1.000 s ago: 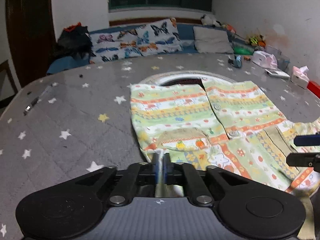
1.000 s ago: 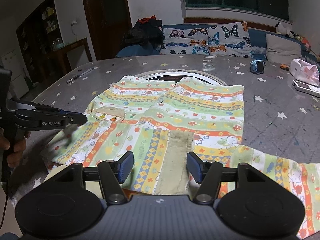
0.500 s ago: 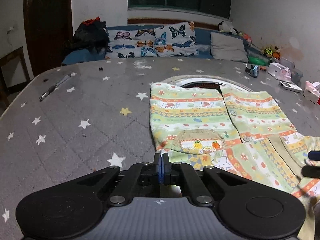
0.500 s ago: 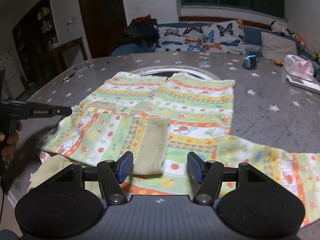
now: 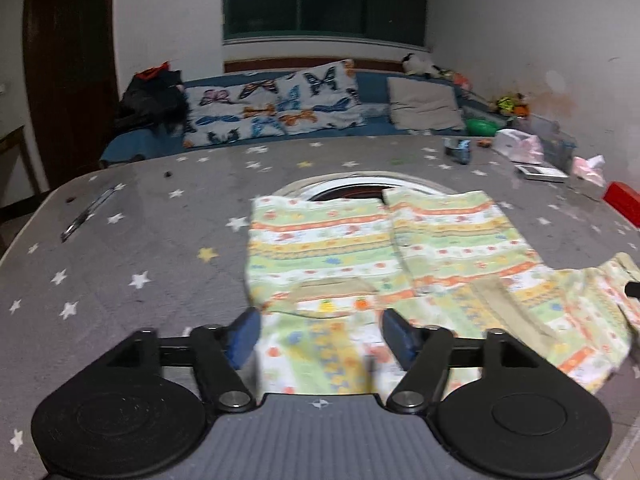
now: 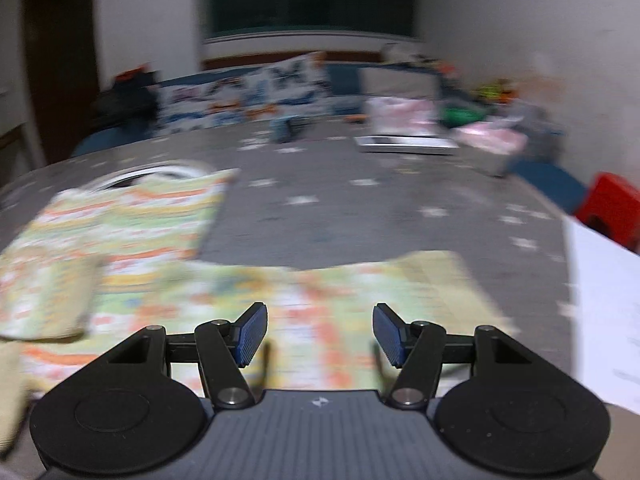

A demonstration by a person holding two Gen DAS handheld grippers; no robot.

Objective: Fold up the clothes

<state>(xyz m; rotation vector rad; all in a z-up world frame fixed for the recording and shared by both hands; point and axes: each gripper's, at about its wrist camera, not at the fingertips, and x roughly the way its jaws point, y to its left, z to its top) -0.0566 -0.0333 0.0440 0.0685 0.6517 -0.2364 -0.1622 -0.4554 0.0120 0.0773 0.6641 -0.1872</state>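
Observation:
A green, orange and yellow patterned child's garment (image 5: 384, 248) lies flat on the grey star-print table (image 5: 160, 240). One sleeve is folded across its lower part (image 5: 500, 308). My left gripper (image 5: 320, 336) is open just above the garment's near edge, nothing between its blue pads (image 5: 244, 336). In the blurred right wrist view the same garment (image 6: 132, 224) is at left, and its other sleeve (image 6: 360, 292) stretches rightward under my right gripper (image 6: 320, 332), which is open and empty.
A round inset (image 5: 360, 186) sits in the table beyond the garment. A pen (image 5: 86, 214) lies far left. Tissue packs, a remote (image 5: 540, 172) and a red box (image 5: 622, 200) crowd the right edge. A white sheet (image 6: 600, 320) lies near right. A sofa with butterfly cushions (image 5: 272, 108) stands behind.
My left gripper has gone from shut on the cloth edge to open, leaving the folded sleeve on the garment. The right gripper has swung to the right, toward the other sleeve, blurring its view.

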